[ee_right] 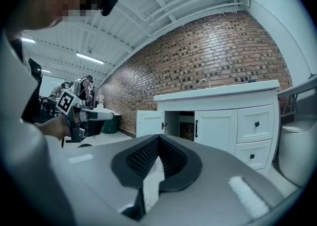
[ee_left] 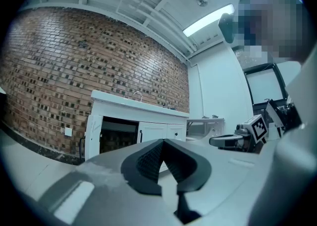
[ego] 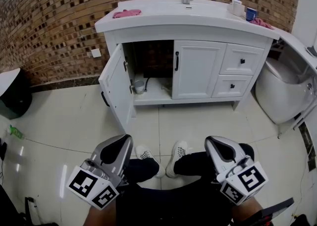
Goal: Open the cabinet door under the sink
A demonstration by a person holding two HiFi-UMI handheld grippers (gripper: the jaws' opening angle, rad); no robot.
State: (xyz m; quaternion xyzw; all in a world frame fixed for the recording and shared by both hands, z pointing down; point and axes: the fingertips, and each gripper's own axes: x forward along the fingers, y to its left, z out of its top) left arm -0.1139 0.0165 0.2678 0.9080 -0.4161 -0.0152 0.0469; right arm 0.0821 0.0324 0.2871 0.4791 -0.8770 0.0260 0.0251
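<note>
Both of your tools are well back from the vanity (ego: pixel 188 27), low over your knees. The left gripper (ego: pixel 119 143) has its jaws clenched with nothing between them, and the right gripper (ego: pixel 216 145) is the same, pads together and empty.

The left door (ego: pixel 117 84) at the vanity's left end already stands swung wide, showing pipework and a shelf in the vanity's open bay. The right door (ego: pixel 198 69) at the vanity's middle is shut, its dark vertical handle (ego: pixel 177 61) on the edge next to the open bay.

By the look of it, the opening is done for the left door. If the right door is also wanted:
- Release the jaws before you reach in.
- Come at the handle square to the vanity's front.
- Close across the handle's middle.
- Pull along the arc of the hinge, which I'd expect on the side towards the vanity's drawers (ego: pixel 241 61). Don't pull straight back.
- Keep the other tool clear of the swing.

No brand or wording can be read. The cubes on your tools carry black-and-white square patterns only. The bottle (ego: pixel 237 5) on the vanity's counter top is too small for its label to be read.
</note>
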